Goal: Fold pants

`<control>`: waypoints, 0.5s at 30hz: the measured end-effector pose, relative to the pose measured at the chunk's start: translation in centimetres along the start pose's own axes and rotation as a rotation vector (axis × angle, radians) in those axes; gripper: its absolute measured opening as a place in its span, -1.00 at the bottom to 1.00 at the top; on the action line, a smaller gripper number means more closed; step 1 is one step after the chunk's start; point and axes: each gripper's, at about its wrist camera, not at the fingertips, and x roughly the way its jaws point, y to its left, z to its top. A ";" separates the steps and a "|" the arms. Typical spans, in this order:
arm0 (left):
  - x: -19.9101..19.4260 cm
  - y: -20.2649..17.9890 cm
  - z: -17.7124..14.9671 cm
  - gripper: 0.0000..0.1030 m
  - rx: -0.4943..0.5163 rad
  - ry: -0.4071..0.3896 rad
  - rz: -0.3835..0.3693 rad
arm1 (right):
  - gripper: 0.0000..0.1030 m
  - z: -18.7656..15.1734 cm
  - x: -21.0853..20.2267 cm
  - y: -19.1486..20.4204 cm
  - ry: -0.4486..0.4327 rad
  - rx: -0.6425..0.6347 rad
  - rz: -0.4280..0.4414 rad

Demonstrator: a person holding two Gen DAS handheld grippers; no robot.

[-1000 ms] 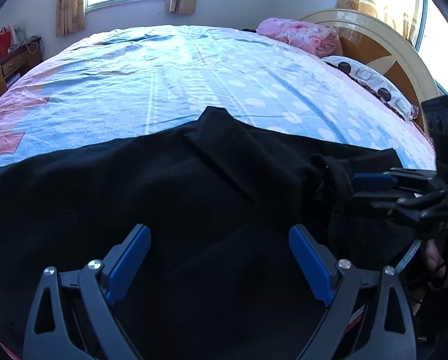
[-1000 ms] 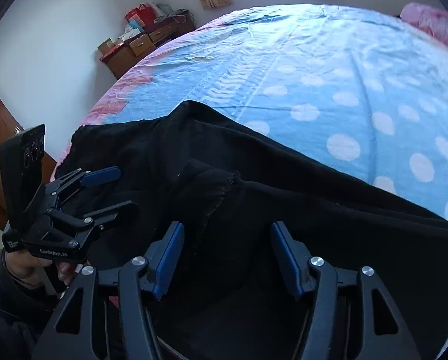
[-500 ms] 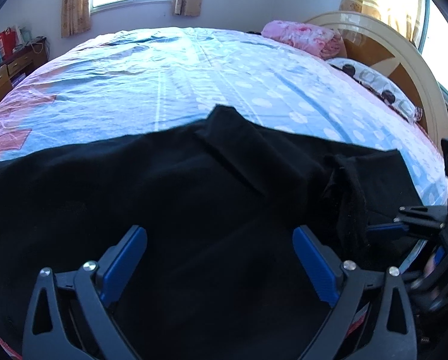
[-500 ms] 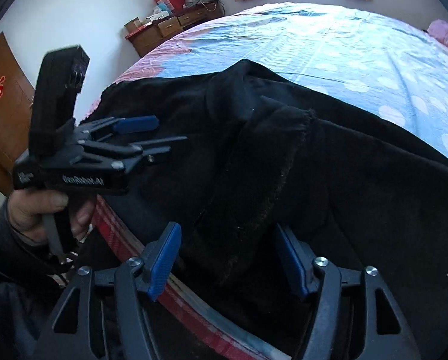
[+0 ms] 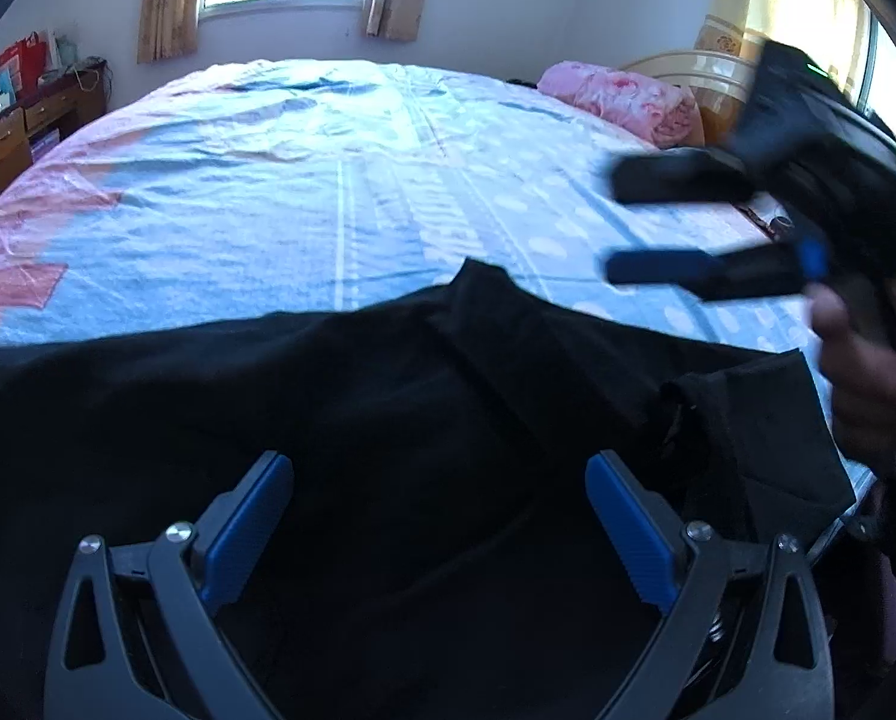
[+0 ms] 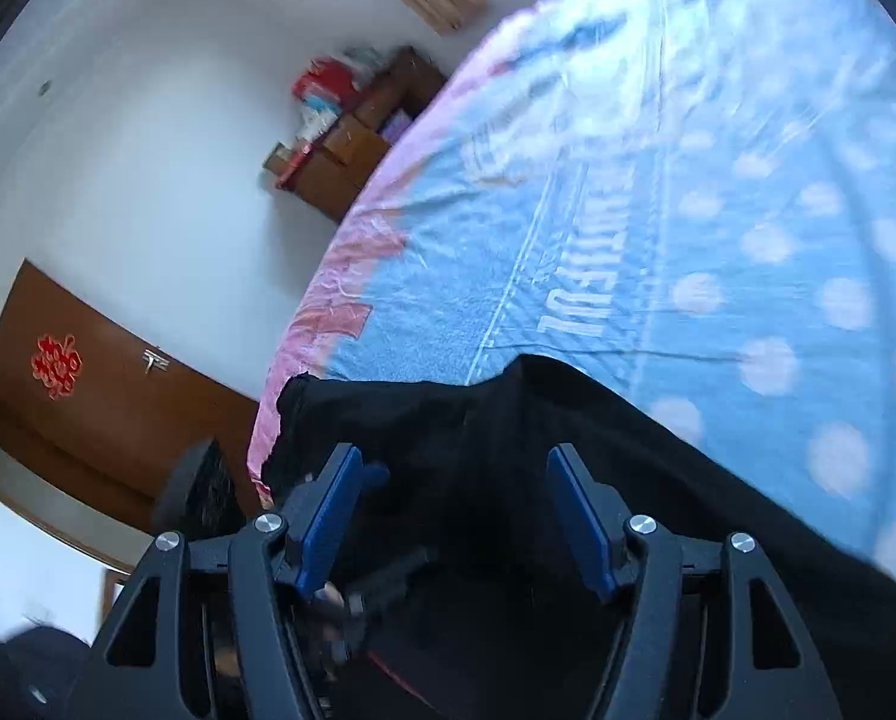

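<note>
Black pants (image 5: 340,408) lie spread along the near edge of the bed, with a folded flap pointing toward the bed's middle. They also show in the right wrist view (image 6: 568,480). My left gripper (image 5: 439,522) is open and empty, low over the pants. My right gripper (image 6: 454,516) is open and empty; in the left wrist view it (image 5: 658,228) is raised above the bed at the right, blurred, clear of the pants. A rumpled waistband part (image 5: 682,408) lies at the right end.
The bed (image 5: 328,180) has a blue dotted sheet with pink borders. A pink pillow (image 5: 622,96) and a wooden headboard (image 5: 712,78) are at the far right. A dresser (image 5: 22,126) stands at the left wall. A brown door (image 6: 88,396) is beyond the bed's corner.
My right gripper has lifted from low beside the pants' right end to well above the bed, tilting as it rose. The left gripper has stayed open over the pants.
</note>
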 end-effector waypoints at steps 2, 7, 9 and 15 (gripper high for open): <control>0.4 0.3 -0.2 0.95 -0.012 0.008 -0.008 | 0.28 1.9 2.3 -0.8 0.027 0.016 -0.026; 0.7 0.0 -0.4 1.00 0.005 0.016 -0.003 | 0.28 3.2 6.0 -2.4 0.171 0.092 0.034; 1.0 -0.2 -0.4 1.00 0.021 0.021 0.013 | 0.28 3.1 7.2 -2.6 0.219 0.104 0.084; 1.4 -1.2 -0.8 1.00 0.078 0.022 0.065 | 0.28 5.6 9.2 -3.1 0.176 0.191 0.185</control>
